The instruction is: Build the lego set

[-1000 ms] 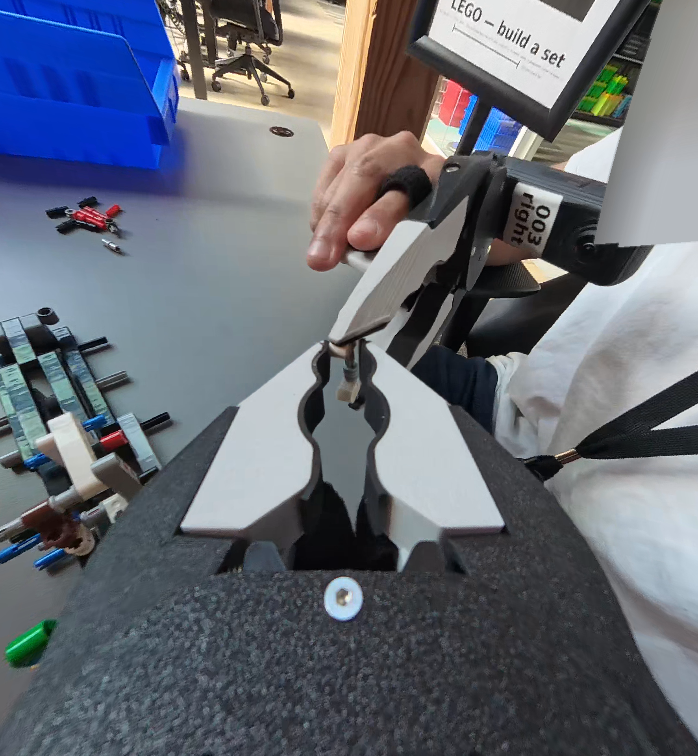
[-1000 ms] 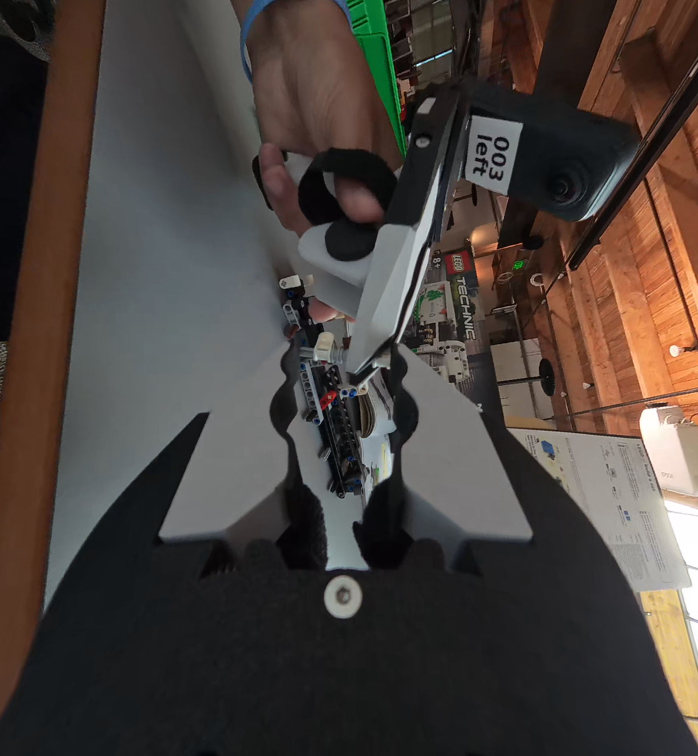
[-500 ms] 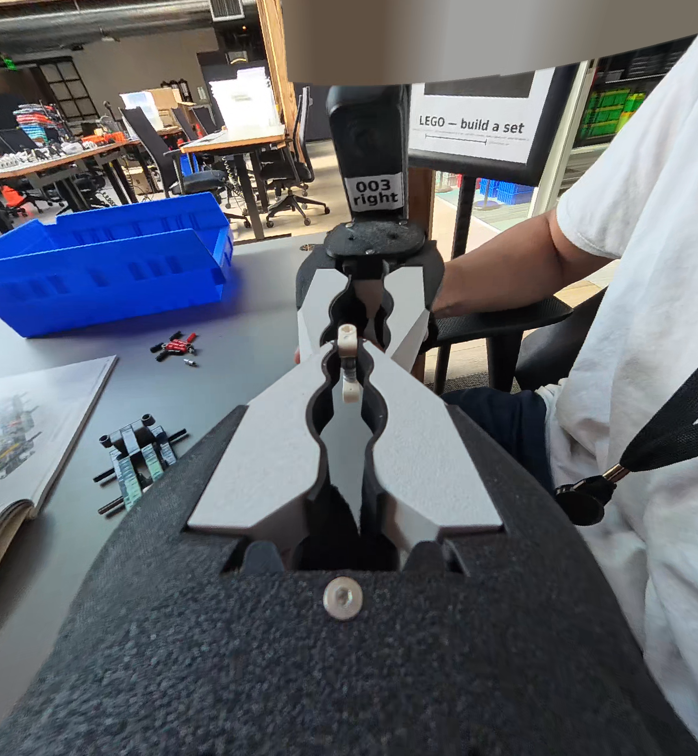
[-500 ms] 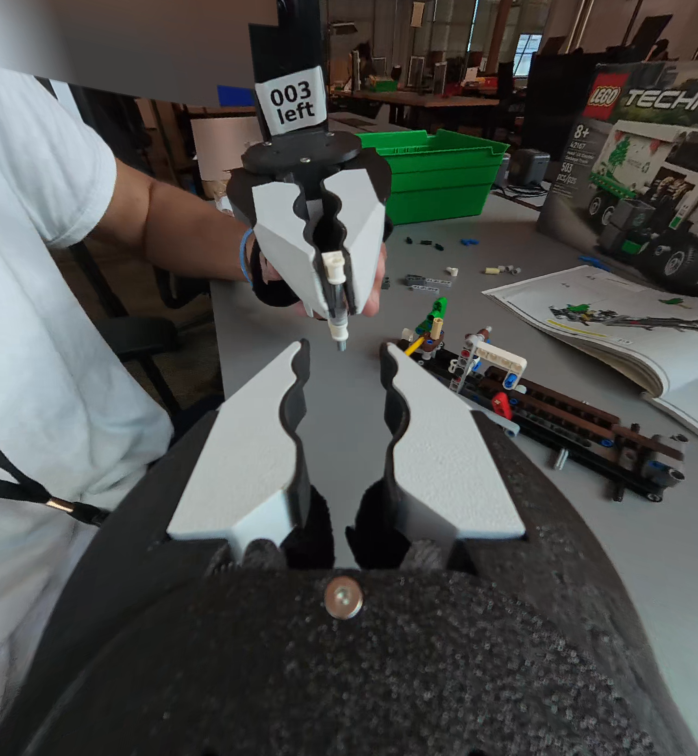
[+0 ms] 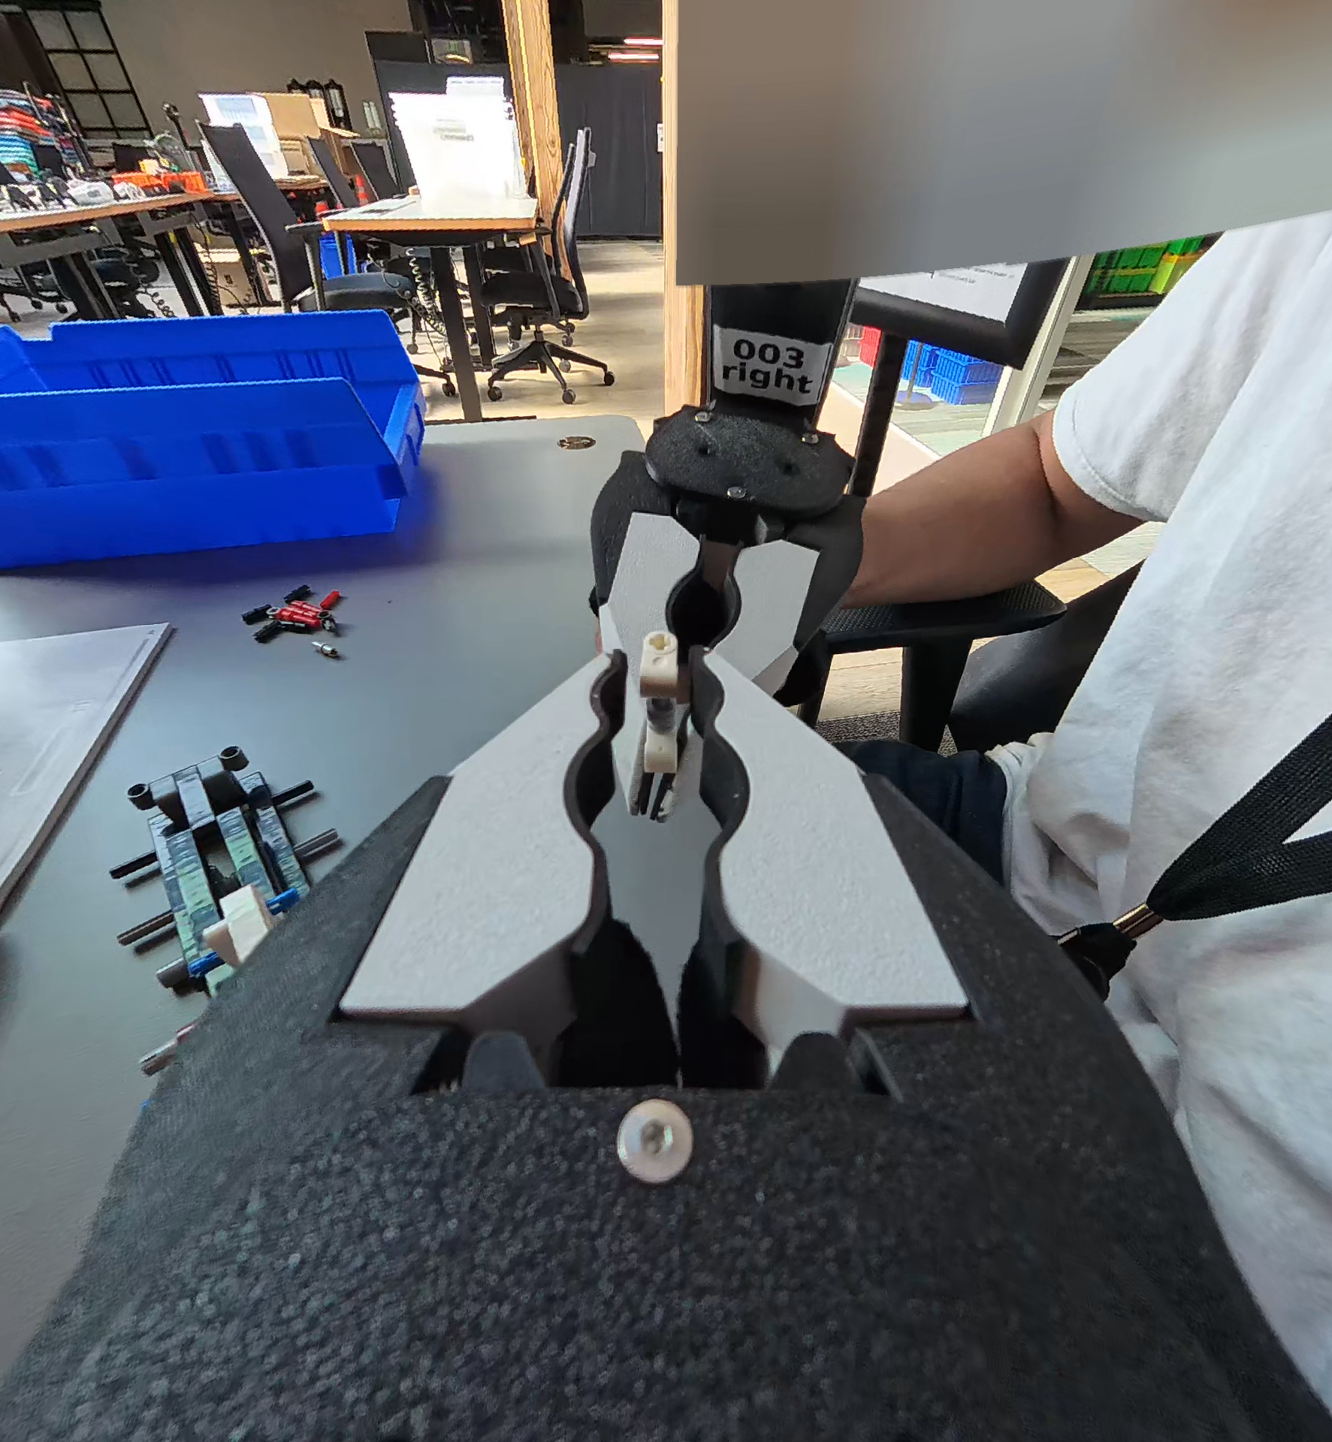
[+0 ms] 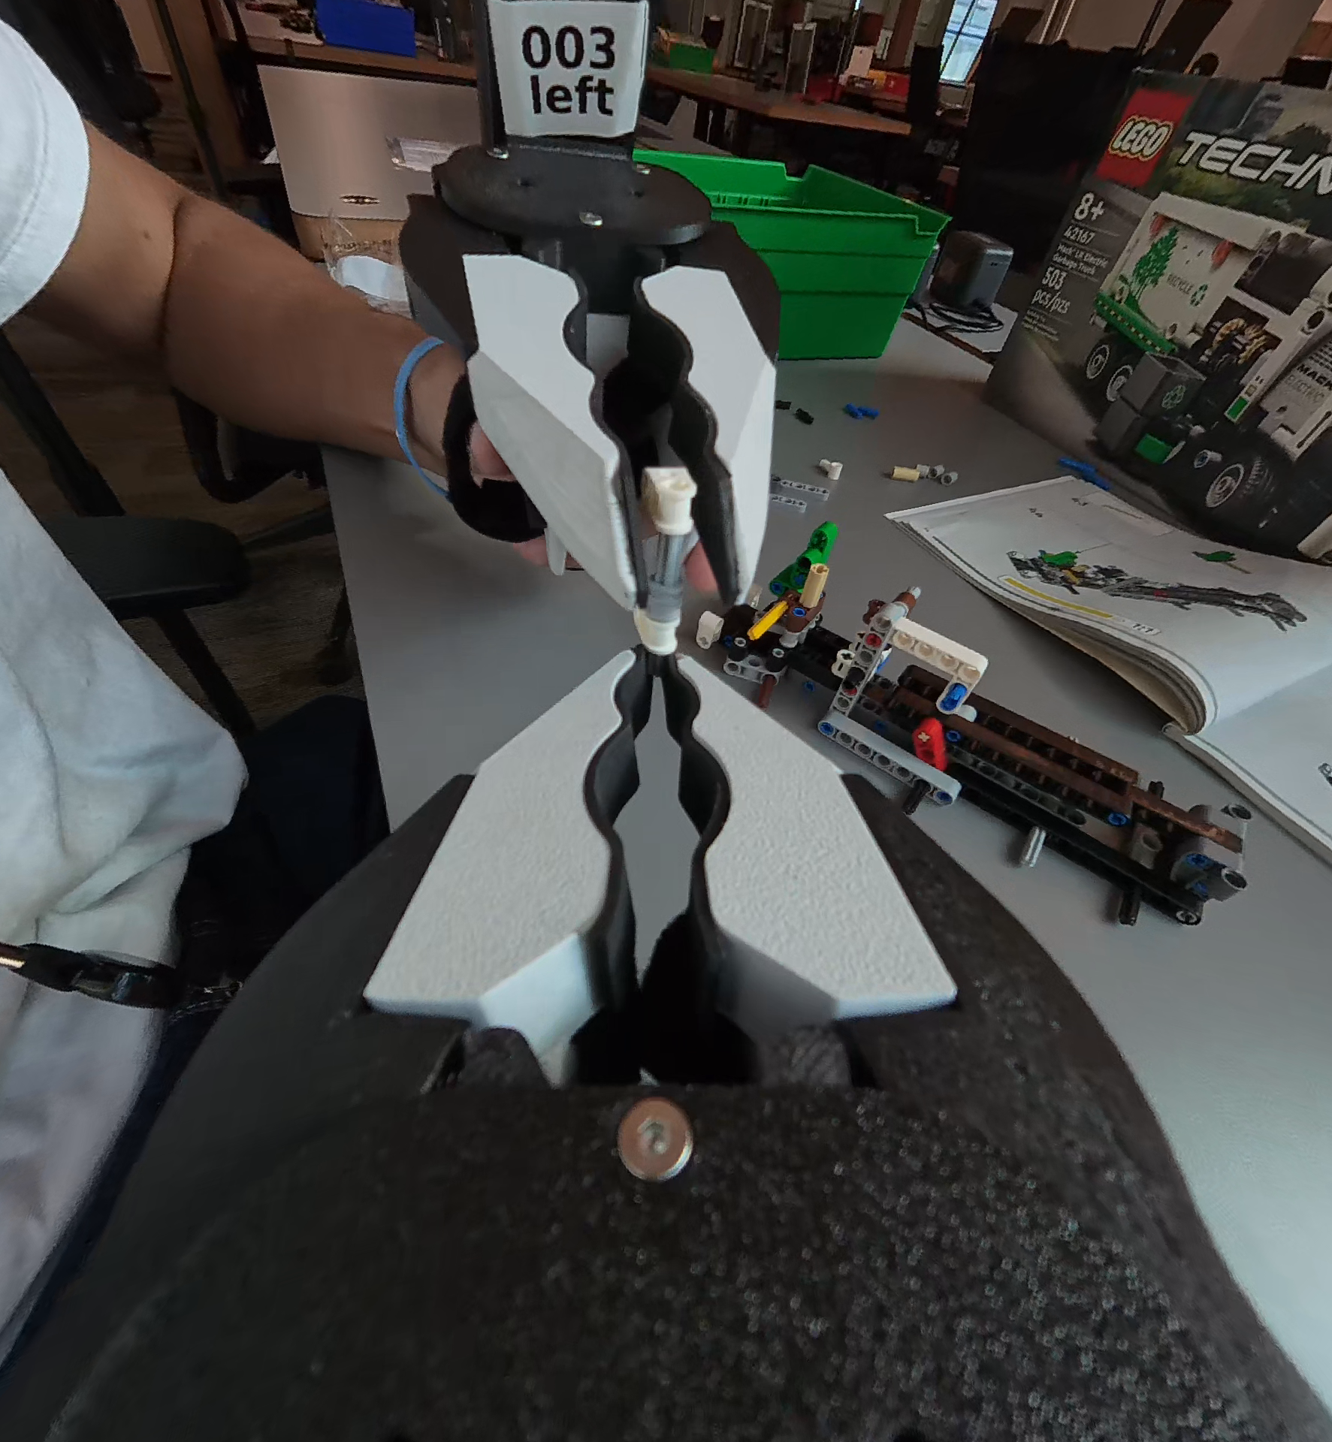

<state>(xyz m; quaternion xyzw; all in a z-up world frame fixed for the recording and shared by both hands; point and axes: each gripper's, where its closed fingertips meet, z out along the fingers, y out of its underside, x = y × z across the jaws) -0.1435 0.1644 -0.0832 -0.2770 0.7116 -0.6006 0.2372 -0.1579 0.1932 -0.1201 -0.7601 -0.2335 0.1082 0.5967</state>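
A: Left tongs [image 6: 658,546] clenched on the pin piece [image 5: 656,726], held in the air between both tools, off the worktop [image 5: 452,687].

B: Right tongs [image 6: 656,663]?

A: Nearly closed; tips meet the piece's lower end. Whether they grip it, cannot tell.

B: Risk?

A: Judged: the piece is small. Pulling off-axis could twist it free, and it would drop over the worktop edge. The chassis [image 6: 998,749] sits well apart, untouched.
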